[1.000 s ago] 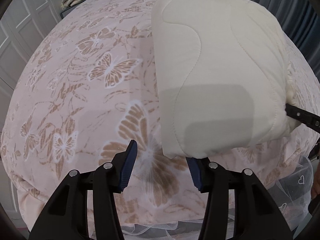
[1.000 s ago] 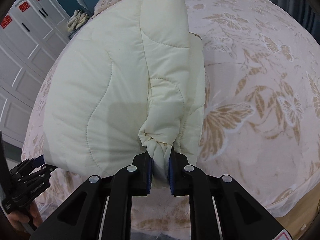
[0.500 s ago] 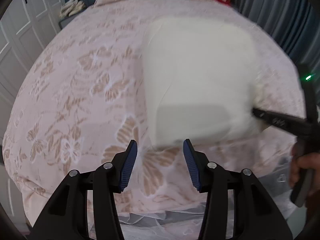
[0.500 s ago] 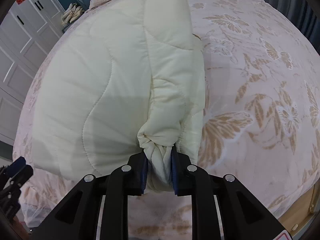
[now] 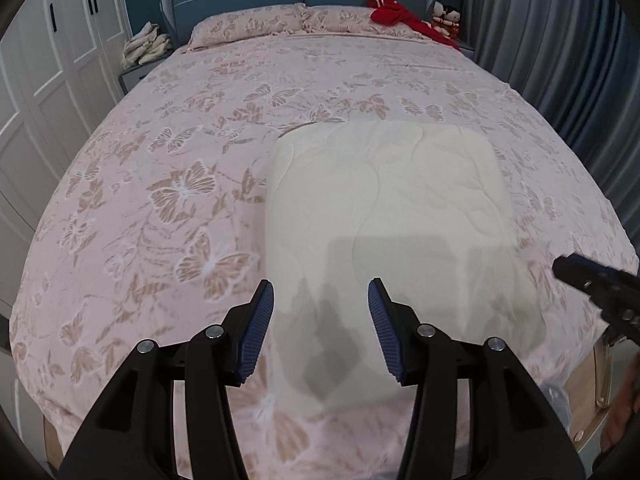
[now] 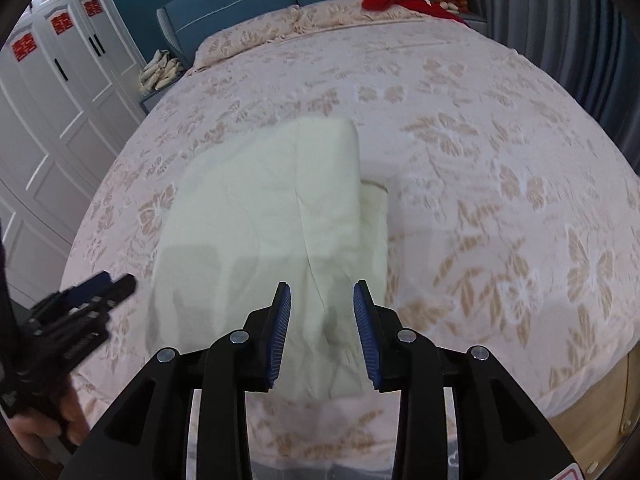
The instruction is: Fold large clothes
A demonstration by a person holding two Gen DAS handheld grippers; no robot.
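Both grippers are being held above the bed's near edge, angled downward. The left gripper (image 5: 321,320) is gaping, empty; the right gripper (image 6: 322,320) has just been opening, nothing clamped. The folded cream quilt (image 5: 384,216) is lying flat on the butterfly-print bedspread (image 5: 180,168), its long axis running near to far.

Bed with a folded quilt

The bed (image 5: 168,184) has a pink butterfly cover; a cream quilt (image 5: 384,216) lies folded near its near edge, pillows (image 5: 248,26) and red cloth (image 5: 396,14) far.
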